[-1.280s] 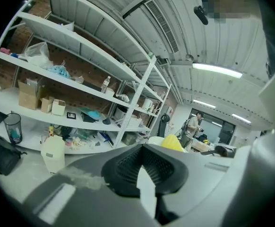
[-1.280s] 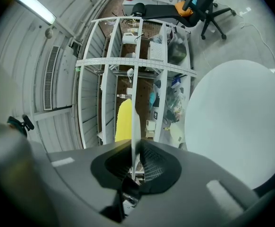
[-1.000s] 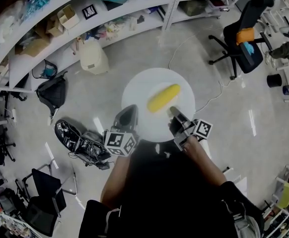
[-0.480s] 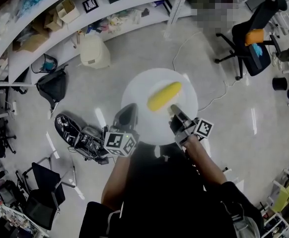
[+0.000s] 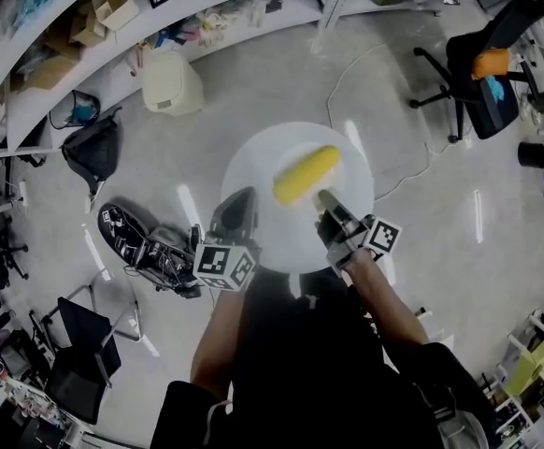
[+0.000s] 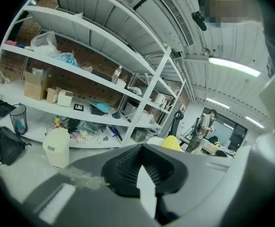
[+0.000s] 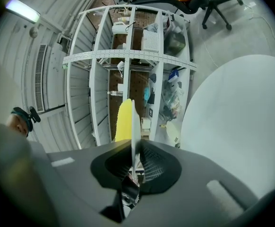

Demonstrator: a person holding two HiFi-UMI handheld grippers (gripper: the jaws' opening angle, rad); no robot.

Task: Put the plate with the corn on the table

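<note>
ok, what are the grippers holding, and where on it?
Both clamp the plate carrying the corn: left gripper on its near-left rim, right gripper on its near-right rim.

A glossy pale grey floor (image 5: 253, 101) stretches ahead of the left tongs (image 5: 237, 211) to long white metal shelving (image 6: 149, 91) crowded with cardboard boxes (image 5: 108, 7). A cream plastic bin (image 5: 171, 82) stands ahead-left of them, with a black bag (image 5: 93, 148) further left. A black swivel chair (image 5: 482, 68) sits far right of the right tongs (image 5: 328, 206).

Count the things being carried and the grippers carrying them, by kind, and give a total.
plate: 1
corn cob: 1
grippers, the left gripper and the right gripper, each shut on the plate's rim: 2
Total: 4
</note>
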